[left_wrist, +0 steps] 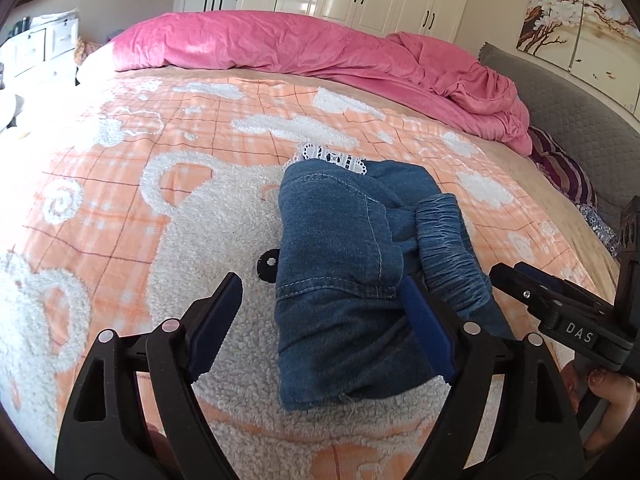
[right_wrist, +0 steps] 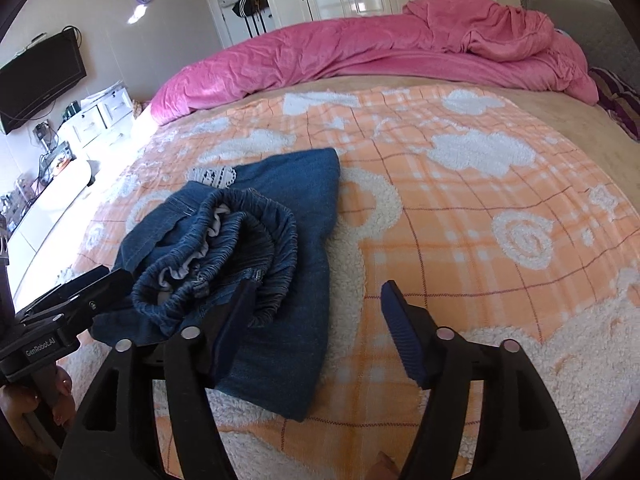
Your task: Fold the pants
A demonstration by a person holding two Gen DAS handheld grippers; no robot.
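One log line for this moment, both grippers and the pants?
left gripper: open, straddling pants edge | right gripper: open, nothing held | pants: folded bundle on blanket, waistband bunched on top

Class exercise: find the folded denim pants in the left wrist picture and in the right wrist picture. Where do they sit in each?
Left wrist: the pants lie centre, slightly right, near the open left gripper.
Right wrist: left of centre, by the open right gripper.
Shared landmark: pink duvet across the far bed edge.
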